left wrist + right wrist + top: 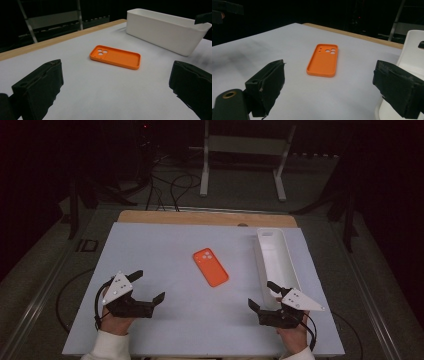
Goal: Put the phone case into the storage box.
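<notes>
Claws first: the left claw (149,286) sat at the near left of the worktop (150,250), jaws spread wide with nothing between them, a hand (116,322) gripping it from behind. The right claw (262,296) rested at the near right, jaws likewise apart and empty, its outer jaw just beside the near end of a white bin (276,257).

That bin, long and narrow with tall walls, ran along the right side of the worktop toward the far edge; in the left gripper view its wall (162,32) rose behind and to the right of the case. A wooden strip (205,218) edged the far side of the grey surface. Beyond it stood a white frame (245,150) on the floor, with dark cables nearby.

Between both claws and the case lay bare worktop.

The phone case (211,266) lay near the middle of the worktop, well apart from either claw and left of the bin. It was orange, rectangular with rounded corners, lying flat with its hollow inner side up (323,61), the camera cut-outs (101,52) at its far end.
</notes>
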`<state>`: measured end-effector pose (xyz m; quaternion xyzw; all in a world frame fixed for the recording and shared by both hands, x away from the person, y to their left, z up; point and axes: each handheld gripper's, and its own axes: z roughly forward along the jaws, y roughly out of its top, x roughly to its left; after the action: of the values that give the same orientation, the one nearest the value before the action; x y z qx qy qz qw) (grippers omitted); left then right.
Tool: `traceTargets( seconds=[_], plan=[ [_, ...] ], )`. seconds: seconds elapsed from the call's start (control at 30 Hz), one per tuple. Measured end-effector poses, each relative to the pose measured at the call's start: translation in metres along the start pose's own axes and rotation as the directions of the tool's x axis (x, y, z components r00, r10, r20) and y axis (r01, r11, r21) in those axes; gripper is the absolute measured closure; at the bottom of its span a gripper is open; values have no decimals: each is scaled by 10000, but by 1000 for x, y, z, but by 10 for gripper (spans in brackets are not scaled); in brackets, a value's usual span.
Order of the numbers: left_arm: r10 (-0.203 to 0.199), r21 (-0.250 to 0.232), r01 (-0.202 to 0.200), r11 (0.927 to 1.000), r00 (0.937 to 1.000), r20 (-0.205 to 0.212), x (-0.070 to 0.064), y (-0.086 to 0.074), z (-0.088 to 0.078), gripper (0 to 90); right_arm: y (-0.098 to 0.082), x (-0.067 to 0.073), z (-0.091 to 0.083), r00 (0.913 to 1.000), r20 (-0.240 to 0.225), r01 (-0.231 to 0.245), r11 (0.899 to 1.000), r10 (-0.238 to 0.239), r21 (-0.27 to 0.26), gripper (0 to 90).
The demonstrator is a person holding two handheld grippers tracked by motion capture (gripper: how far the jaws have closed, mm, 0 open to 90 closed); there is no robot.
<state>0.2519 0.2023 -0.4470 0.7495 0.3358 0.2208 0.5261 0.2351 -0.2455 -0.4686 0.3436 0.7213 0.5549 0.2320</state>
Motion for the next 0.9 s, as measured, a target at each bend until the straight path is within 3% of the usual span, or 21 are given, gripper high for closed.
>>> traceTargets(
  seconds=[0.9],
  plan=[
    [86, 421, -96, 9991, 9997, 232, 1, 15, 32, 0, 0, 1, -1, 9999, 28, 127, 9999, -127, 40, 105]
  ],
)
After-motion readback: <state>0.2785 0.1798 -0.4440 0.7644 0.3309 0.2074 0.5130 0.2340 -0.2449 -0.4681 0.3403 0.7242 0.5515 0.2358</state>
